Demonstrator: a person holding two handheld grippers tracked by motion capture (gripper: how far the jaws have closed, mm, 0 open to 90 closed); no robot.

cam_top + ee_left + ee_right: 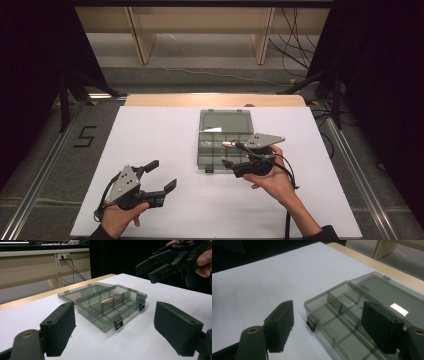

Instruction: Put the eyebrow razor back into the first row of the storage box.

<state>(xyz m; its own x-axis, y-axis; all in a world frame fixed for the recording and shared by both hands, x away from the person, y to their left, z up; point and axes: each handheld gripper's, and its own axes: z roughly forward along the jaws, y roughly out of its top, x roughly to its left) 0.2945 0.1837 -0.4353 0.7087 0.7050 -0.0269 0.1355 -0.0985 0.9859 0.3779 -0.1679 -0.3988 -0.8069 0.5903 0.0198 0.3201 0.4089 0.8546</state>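
A clear grey compartment box lies open at the middle of the white sheet, its lid folded flat behind it. A small tan rod rests in one compartment. My right gripper hangs open over the box's front right corner, jaws pointing left with nothing between them; the right gripper view looks down on the box past the open right gripper. My left gripper is open at the front left, apart from the box, and the left gripper view faces the box and the right gripper.
The white sheet covers the table, with a wooden strip at its far edge. Black latches sit on the box's front wall. Metal rails run beside the table; cables lie on the floor behind.
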